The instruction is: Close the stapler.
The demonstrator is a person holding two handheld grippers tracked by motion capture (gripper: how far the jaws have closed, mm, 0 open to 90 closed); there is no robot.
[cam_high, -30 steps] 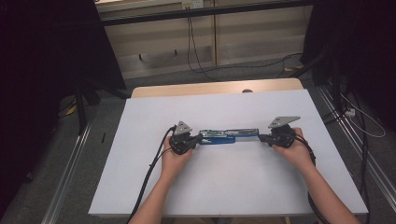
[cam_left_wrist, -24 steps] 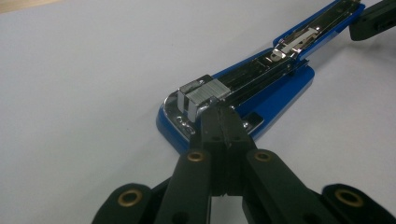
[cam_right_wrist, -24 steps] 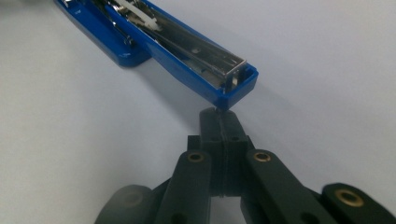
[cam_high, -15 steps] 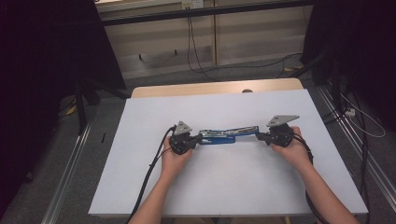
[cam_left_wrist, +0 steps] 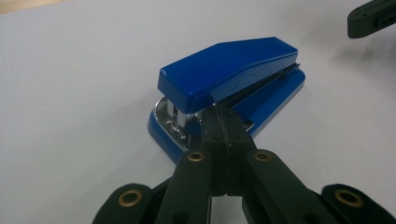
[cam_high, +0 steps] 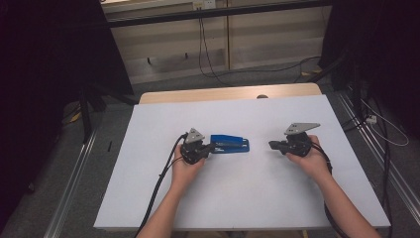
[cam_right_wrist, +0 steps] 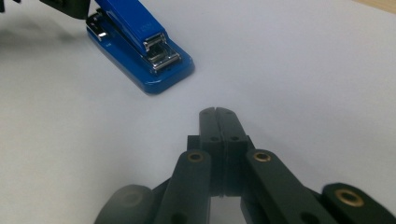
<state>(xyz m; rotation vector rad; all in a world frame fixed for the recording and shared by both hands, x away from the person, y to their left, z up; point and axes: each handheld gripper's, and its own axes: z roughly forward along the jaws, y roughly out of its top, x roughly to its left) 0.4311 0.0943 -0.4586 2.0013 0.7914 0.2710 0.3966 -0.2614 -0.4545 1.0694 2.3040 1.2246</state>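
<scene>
A blue stapler (cam_high: 230, 145) lies on the white desk (cam_high: 247, 198). The left tool (cam_left_wrist: 223, 127), jaws together, touches its left end. The right tool (cam_right_wrist: 218, 114), jaws together, holds nothing well to the stapler's right.

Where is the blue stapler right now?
In the high view the blue stapler lies flat on the white table, near the middle, right at the tip of the left hand-held gripper and apart from the right hand-held gripper.
</scene>
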